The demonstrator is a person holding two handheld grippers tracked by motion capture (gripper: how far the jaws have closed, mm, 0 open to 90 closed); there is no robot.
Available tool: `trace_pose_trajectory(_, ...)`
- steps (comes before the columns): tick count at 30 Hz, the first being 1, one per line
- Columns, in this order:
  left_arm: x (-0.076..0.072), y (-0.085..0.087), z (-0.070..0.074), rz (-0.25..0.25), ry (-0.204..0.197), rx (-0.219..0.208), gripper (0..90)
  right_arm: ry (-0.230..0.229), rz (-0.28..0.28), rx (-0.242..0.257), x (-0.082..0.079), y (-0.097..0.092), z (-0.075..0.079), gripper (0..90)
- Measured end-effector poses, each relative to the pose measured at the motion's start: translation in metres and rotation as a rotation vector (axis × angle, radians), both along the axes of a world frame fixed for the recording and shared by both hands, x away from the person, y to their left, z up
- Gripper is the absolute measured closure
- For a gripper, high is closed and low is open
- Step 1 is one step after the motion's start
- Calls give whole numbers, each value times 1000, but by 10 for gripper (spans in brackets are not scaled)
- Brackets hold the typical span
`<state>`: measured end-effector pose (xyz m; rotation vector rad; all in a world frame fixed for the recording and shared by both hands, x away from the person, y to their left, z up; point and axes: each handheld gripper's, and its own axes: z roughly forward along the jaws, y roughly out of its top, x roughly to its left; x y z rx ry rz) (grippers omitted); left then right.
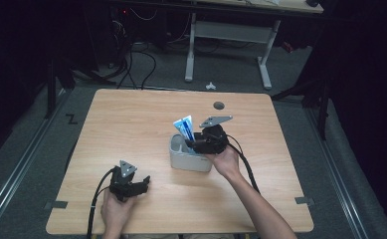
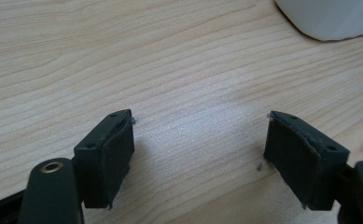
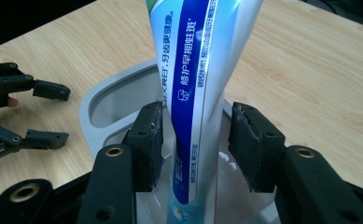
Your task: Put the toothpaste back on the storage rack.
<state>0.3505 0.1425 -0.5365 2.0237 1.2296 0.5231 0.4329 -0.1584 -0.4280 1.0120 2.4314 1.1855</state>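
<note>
A blue-and-white toothpaste tube (image 1: pixel 185 127) (image 3: pixel 202 70) stands upright in a pale grey holder (image 1: pixel 188 160) (image 3: pixel 104 93) near the middle of the wooden table. My right gripper (image 1: pixel 197 144) (image 3: pixel 195 112) sits at the holder's top, its jaws on either side of the tube. It is open: the right pad stands clear of the tube and the left pad is just at its edge. My left gripper (image 1: pixel 142 183) (image 2: pixel 200 119) rests low over bare wood at the front left, open with nothing between its pads. It also appears in the right gripper view (image 3: pixel 60 113).
A round dark grommet (image 1: pixel 219 105) sits in the tabletop (image 1: pixel 131 119) behind the holder. A corner of the holder (image 2: pixel 328 18) lies ahead of the left gripper. White desk legs (image 1: pixel 265 64) and cables stand on the floor beyond the table.
</note>
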Motion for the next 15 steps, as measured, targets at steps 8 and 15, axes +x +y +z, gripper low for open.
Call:
trace_pose_trajectory(8,0,0,0,0,0,-1,244,-30,-28,42,-7,-17,12,529)
trace_pose_trajectory(15,0,0,0,1,-1,-2,245,-51,-44,62,-11,-29,20,536)
